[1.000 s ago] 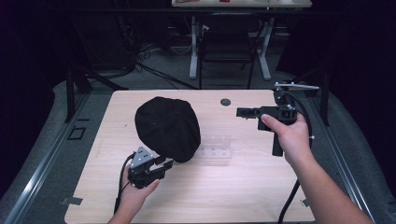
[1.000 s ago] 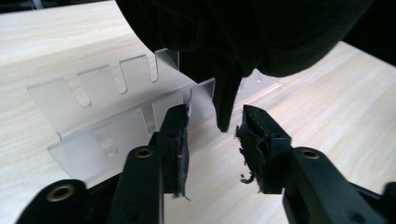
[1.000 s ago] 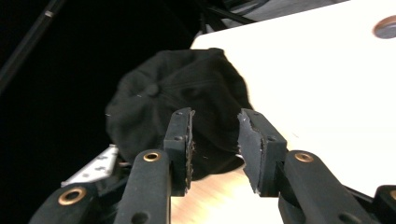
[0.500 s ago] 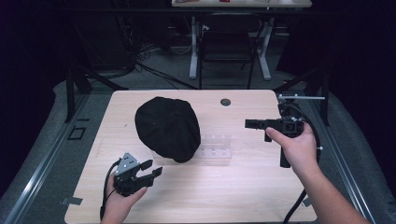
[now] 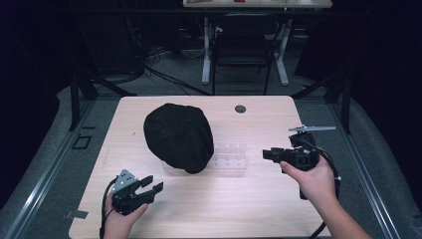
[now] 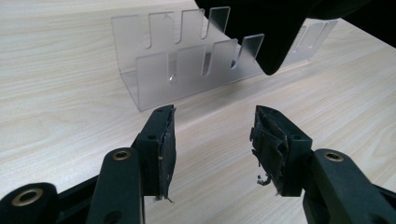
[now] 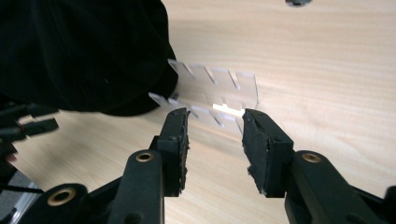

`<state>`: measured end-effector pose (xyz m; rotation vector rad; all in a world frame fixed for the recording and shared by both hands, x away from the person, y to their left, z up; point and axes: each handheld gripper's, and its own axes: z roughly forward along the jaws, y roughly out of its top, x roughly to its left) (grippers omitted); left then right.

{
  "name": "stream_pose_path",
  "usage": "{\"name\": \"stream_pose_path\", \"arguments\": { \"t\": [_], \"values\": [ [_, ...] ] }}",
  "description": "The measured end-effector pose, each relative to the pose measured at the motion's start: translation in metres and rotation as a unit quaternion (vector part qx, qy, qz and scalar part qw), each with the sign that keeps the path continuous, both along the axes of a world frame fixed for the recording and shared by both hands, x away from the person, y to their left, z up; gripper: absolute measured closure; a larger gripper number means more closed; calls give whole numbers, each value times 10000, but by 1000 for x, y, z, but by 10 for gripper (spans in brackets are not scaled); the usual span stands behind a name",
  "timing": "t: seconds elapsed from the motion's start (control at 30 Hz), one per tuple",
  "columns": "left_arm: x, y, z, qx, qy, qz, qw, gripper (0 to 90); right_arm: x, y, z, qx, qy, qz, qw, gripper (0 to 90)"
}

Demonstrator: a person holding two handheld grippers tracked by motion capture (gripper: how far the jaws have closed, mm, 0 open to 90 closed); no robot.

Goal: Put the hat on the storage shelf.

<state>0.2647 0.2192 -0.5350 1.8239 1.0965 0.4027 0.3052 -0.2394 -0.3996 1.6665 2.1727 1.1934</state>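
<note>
A black cap (image 5: 178, 137) lies draped over one end of a clear slotted acrylic rack (image 5: 230, 158) in the middle of the wooden table (image 5: 278, 119). My left gripper (image 5: 152, 183) is near the front left edge, clear of the cap, its jaws just opened wide with nothing between them. In the left gripper view the rack (image 6: 187, 70) and the cap's edge (image 6: 280, 28) lie beyond the open jaws (image 6: 212, 135). My right gripper (image 5: 267, 154) points at the rack's right end; its jaws have just been opening and hold nothing. In the right gripper view the rack (image 7: 219, 93) and cap (image 7: 79, 51) lie ahead.
A small dark round grommet (image 5: 240, 108) sits in the table near its far edge. Beyond the table stand a dark chair (image 5: 241, 50) and white desk legs (image 5: 205, 50). Cables trail from both grippers off the front edge.
My left gripper has drawn back from the cap's front edge toward the near left corner, with its jaws opened. My right hand has sunk and come nearer, level with the rack.
</note>
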Motion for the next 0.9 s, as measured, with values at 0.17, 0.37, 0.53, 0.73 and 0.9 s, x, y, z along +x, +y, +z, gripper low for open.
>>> {"name": "stream_pose_path", "arguments": {
  "t": [0.17, 0.37, 0.53, 0.73, 0.9],
  "values": [
    [1, 1, -4, 2, 47, 33, 10000, 493, -8, -2, -21, -101, -67, -10, 9999, 597],
    [1, 2, -7, 15, 69, 51, 10000, 493, -19, -8, -49, -40, -88, -91, 9999, 595],
    [1, 1, -9, 42, 81, 39, 10000, 493, -28, -10, -70, -208, -234, -133, 9994, 583],
    [1, -1, -11, 80, 79, 12, 9999, 493, -36, -11, -88, -270, -422, -178, 9986, 563],
    [1, -2, -12, 123, 54, -22, 9999, 493, -41, -12, -101, -340, -584, -208, 9975, 524]
  ]
}}
